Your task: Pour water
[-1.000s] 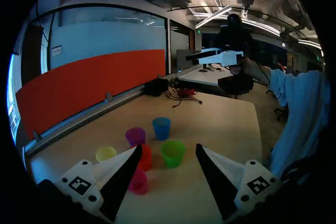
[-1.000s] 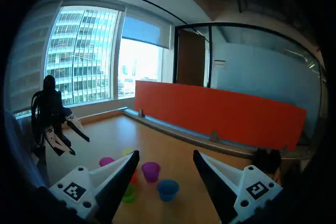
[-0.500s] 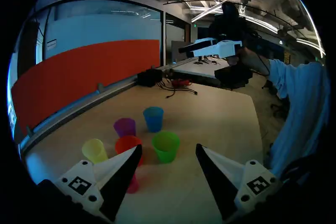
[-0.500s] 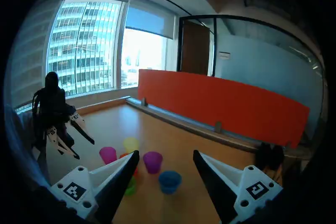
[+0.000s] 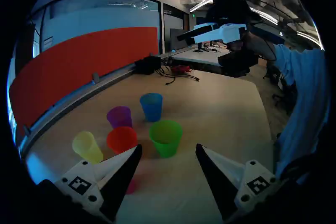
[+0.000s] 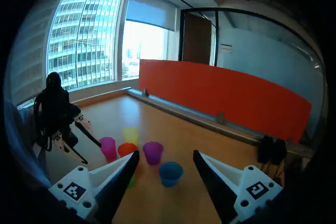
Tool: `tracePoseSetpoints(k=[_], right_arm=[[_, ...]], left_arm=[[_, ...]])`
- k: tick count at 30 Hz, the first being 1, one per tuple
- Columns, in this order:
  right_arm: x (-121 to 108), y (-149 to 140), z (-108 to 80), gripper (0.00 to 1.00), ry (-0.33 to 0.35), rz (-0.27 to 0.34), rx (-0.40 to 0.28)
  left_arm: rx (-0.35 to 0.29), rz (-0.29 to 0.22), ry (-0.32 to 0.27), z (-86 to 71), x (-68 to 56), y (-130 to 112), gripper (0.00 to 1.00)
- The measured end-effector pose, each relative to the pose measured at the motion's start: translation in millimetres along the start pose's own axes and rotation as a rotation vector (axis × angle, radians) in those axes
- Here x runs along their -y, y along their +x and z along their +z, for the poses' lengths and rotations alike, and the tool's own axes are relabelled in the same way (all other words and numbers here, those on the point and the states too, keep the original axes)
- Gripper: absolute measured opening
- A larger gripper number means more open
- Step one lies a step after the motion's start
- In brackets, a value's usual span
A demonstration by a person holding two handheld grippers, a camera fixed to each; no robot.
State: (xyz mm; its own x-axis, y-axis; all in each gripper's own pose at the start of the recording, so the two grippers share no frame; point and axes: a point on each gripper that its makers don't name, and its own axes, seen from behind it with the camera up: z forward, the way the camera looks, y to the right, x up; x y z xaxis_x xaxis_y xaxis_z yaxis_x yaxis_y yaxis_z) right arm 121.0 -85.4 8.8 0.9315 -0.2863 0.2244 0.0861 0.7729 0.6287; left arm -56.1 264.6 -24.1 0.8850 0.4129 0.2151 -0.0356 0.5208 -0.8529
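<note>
Both cameras have closed in on the cup cluster over the last second: the cups sit higher and larger between the fingers in both views, and the cluster has slid toward centre. The approach is under way; there is no grasp yet.

Left gripper [image 5: 168, 146]: jaws spread wide, holding nothing, hovering above the table [image 5: 227, 110]. The green cup [image 5: 166, 136] lies closest to its line, just ahead of the fingertips. The red cup [image 5: 122, 139] is beside that, then the yellow cup [image 5: 87, 146] further out, with the purple cup [image 5: 119, 117] and blue cup [image 5: 151, 106] behind. The pink cup [image 5: 131, 186] is mostly hidden behind the near finger.

Right gripper [image 6: 166, 152]: jaws also apart and empty, held well above the table. In the right gripper view the blue and purple cups fall between its fingers. It looks higher up than the left gripper, so I'd guess the left one goes in first.

All six cups are upright, grouped close together and apparently not touching. I can't tell which one holds water. The interiors are dim and no liquid is visible.

What this means: the source cup hasn't been picked, so the pour hasn't started. The tight spacing is the risk, because open fingers coming down around one cup could knock a neighbour.
</note>
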Motion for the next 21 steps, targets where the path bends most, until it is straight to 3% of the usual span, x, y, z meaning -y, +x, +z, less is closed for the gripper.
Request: tracePoseSetpoints(k=[21], right_arm=[[-4, -15, 9.8, 0.99, 0.010, -0.014, 0.029]], left_arm=[[0.086, 0.004, 0.027, 50.1, 10.5, -24, 0.95]])
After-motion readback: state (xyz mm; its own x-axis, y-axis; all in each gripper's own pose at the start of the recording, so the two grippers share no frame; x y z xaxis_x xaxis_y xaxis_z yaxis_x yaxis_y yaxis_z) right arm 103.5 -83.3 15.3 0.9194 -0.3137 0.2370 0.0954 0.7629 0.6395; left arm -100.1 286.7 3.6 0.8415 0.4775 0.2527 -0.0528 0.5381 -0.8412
